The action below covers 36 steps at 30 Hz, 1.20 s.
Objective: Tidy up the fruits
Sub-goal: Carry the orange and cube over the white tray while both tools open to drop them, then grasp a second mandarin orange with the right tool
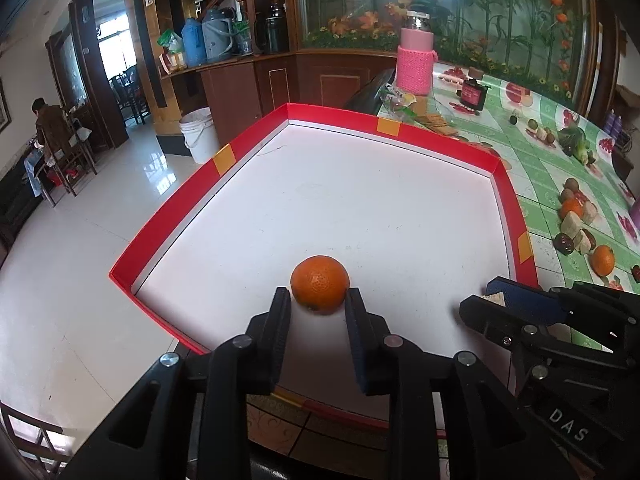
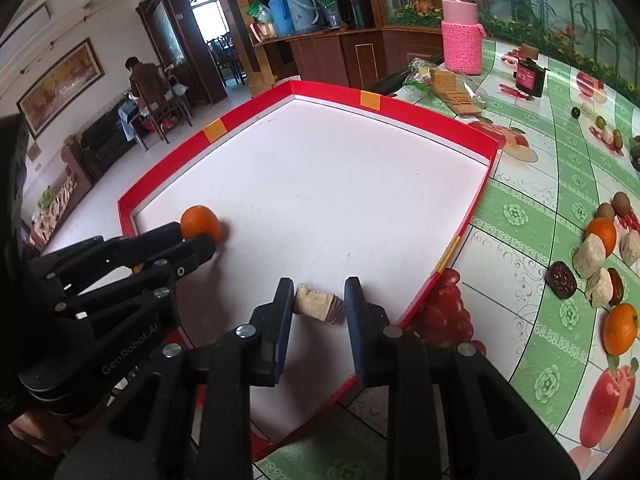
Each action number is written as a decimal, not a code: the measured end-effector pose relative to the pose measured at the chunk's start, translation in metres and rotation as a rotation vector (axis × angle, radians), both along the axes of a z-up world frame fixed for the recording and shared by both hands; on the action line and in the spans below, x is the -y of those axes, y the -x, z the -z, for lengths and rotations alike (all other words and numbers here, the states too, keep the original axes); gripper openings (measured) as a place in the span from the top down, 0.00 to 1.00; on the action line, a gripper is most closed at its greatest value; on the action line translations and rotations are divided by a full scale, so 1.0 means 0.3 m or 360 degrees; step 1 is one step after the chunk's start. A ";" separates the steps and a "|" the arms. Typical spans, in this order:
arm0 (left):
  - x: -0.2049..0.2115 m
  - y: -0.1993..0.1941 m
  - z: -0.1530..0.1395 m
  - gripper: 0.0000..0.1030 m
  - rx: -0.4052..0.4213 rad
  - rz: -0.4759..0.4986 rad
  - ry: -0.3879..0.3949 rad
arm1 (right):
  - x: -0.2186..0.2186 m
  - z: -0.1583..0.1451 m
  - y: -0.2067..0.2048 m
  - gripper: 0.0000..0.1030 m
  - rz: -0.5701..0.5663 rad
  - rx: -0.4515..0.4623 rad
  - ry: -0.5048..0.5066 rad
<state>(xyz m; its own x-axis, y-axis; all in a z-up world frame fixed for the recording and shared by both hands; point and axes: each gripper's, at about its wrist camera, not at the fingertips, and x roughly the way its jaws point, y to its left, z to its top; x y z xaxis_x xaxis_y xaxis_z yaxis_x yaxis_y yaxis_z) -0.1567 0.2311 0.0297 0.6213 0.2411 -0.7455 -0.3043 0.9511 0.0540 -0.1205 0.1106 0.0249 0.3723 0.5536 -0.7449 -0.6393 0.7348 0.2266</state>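
left hand-held gripper point(image 1: 319, 300) pinching orange point(image 1: 319, 284)

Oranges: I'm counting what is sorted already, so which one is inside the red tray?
The orange between the left gripper fingers, on the red tray's white floor. The other two oranges lie on the green tablecloth.

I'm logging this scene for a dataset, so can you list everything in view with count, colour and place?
tray: one, red rim, white floor, on the table edge
orange: one, in the tray, between the left fingers
beige piece: one, in the tray, between the right fingers
loose fruits: a cluster with two oranges, beige and dark pieces, on the tablecloth right of the tray
tablecloth: one, green and white
pink-sleeved jar: one, far end of the table
left gripper: black, around the orange
right gripper: black, open around the beige piece
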 end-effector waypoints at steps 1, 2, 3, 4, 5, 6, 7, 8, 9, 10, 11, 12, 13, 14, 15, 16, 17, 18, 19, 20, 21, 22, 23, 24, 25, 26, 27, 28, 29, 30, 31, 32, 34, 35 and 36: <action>0.000 0.002 -0.002 0.69 -0.0001 -0.0005 -0.0003 | 0.002 -0.003 0.005 0.72 -0.0006 -0.0004 -0.0002; -0.002 0.003 -0.003 0.66 -0.0001 -0.0012 -0.0005 | 0.006 -0.006 0.008 0.72 -0.0009 -0.0007 -0.0009; -0.004 0.008 -0.007 0.60 0.0002 -0.0022 -0.0007 | 0.018 -0.012 0.011 0.71 -0.0008 -0.0009 -0.0030; -0.007 0.015 -0.013 0.53 0.0009 -0.0037 -0.0010 | 0.026 -0.015 0.012 0.67 -0.0005 -0.0006 -0.0049; -0.008 0.018 -0.018 0.51 0.0016 -0.0050 -0.0014 | 0.039 -0.022 0.015 0.64 0.0000 -0.0002 -0.0077; -0.008 0.024 -0.028 0.47 0.0030 -0.0061 -0.0022 | 0.060 -0.033 0.018 0.55 0.0021 0.0014 -0.0116; -0.006 0.028 -0.035 0.43 0.0039 -0.0066 -0.0029 | 0.077 -0.043 0.020 0.49 0.0039 0.0031 -0.0143; -0.002 0.030 -0.044 0.41 0.0046 -0.0072 -0.0038 | 0.097 -0.054 0.023 0.46 0.0059 0.0053 -0.0168; 0.004 0.034 -0.053 0.37 0.0053 -0.0074 -0.0043 | 0.119 -0.065 0.027 0.41 0.0087 0.0078 -0.0177; 0.009 0.037 -0.060 0.35 0.0061 -0.0071 -0.0045 | 0.146 -0.076 0.030 0.39 0.0125 0.0112 -0.0183; 0.015 0.038 -0.065 0.34 0.0067 -0.0068 -0.0047 | 0.166 -0.083 0.034 0.39 0.0144 0.0129 -0.0185; 0.024 0.040 -0.071 0.31 0.0071 -0.0065 -0.0050 | 0.190 -0.091 0.035 0.38 0.0168 0.0144 -0.0188; 0.034 0.040 -0.076 0.29 0.0072 -0.0059 -0.0051 | 0.217 -0.097 0.035 0.38 0.0195 0.0154 -0.0192; 0.044 0.041 -0.079 0.28 0.0074 -0.0050 -0.0048 | 0.243 -0.101 0.034 0.38 0.0216 0.0159 -0.0200; 0.053 0.039 -0.082 0.28 0.0075 -0.0041 -0.0047 | 0.272 -0.104 0.032 0.37 0.0244 0.0159 -0.0209; 0.063 0.039 -0.083 0.27 0.0075 -0.0032 -0.0049 | 0.304 -0.107 0.028 0.36 0.0275 0.0155 -0.0222; 0.076 0.037 -0.085 0.27 0.0072 -0.0022 -0.0053 | 0.333 -0.111 0.019 0.36 0.0304 0.0151 -0.0231; 0.092 0.037 -0.086 0.26 0.0070 -0.0009 -0.0060 | 0.372 -0.113 0.013 0.35 0.0351 0.0151 -0.0241; 0.105 0.036 -0.088 0.26 0.0069 0.0002 -0.0065 | 0.403 -0.117 0.009 0.35 0.0385 0.0151 -0.0249; 0.118 0.035 -0.090 0.26 0.0069 0.0013 -0.0069 | 0.431 -0.121 0.005 0.34 0.0419 0.0150 -0.0257; 0.135 0.034 -0.094 0.26 0.0069 0.0029 -0.0074 | 0.466 -0.122 -0.002 0.34 0.0455 0.0142 -0.0270; 0.148 0.033 -0.097 0.26 0.0070 0.0038 -0.0078 | 0.507 -0.122 -0.009 0.34 0.0498 0.0128 -0.0295; 0.161 0.032 -0.102 0.26 0.0073 0.0047 -0.0083 | 0.530 -0.123 -0.012 0.34 0.0524 0.0118 -0.0312; 0.179 0.031 -0.110 0.26 0.0079 0.0061 -0.0090 | 0.559 -0.123 -0.017 0.34 0.0554 0.0106 -0.0332; 0.192 0.031 -0.116 0.26 0.0083 0.0072 -0.0095 | 0.587 -0.124 -0.020 0.34 0.0583 0.0101 -0.0349; 0.208 0.029 -0.124 0.25 0.0089 0.0085 -0.0104 | 0.613 -0.126 -0.020 0.34 0.0610 0.0104 -0.0358; 0.217 0.029 -0.129 0.24 0.0092 0.0092 -0.0110 | 0.629 -0.127 -0.020 0.34 0.0625 0.0109 -0.0359; 0.231 0.028 -0.136 0.24 0.0096 0.0103 -0.0117 | 0.645 -0.129 -0.021 0.34 0.0643 0.0114 -0.0356; 0.242 0.026 -0.140 0.24 0.0098 0.0113 -0.0121 | 0.660 -0.130 -0.022 0.34 0.0657 0.0116 -0.0355; 0.255 0.025 -0.145 0.24 0.0101 0.0125 -0.0126 | 0.674 -0.132 -0.022 0.34 0.0671 0.0118 -0.0358; 0.264 0.023 -0.148 0.24 0.0100 0.0133 -0.0131 | 0.687 -0.132 -0.021 0.34 0.0683 0.0117 -0.0365; 0.273 0.020 -0.149 0.24 0.0099 0.0141 -0.0137 | 0.698 -0.133 -0.021 0.34 0.0691 0.0114 -0.0372; 0.294 0.012 -0.150 0.24 0.0092 0.0158 -0.0151 | 0.720 -0.130 -0.017 0.34 0.0705 0.0114 -0.0376; 0.302 0.010 -0.150 0.24 0.0089 0.0164 -0.0158 | 0.729 -0.128 -0.017 0.34 0.0716 0.0115 -0.0374; 0.311 0.008 -0.151 0.24 0.0086 0.0169 -0.0166 | 0.740 -0.126 -0.017 0.34 0.0723 0.0117 -0.0375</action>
<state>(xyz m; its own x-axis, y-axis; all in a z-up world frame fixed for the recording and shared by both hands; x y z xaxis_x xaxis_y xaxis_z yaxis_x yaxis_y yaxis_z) -0.1590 0.1378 0.0749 0.6859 0.2461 -0.6848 -0.2072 0.9682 0.1404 -0.1155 -0.1113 0.0625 0.6610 0.4733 -0.5823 -0.2878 0.8766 0.3858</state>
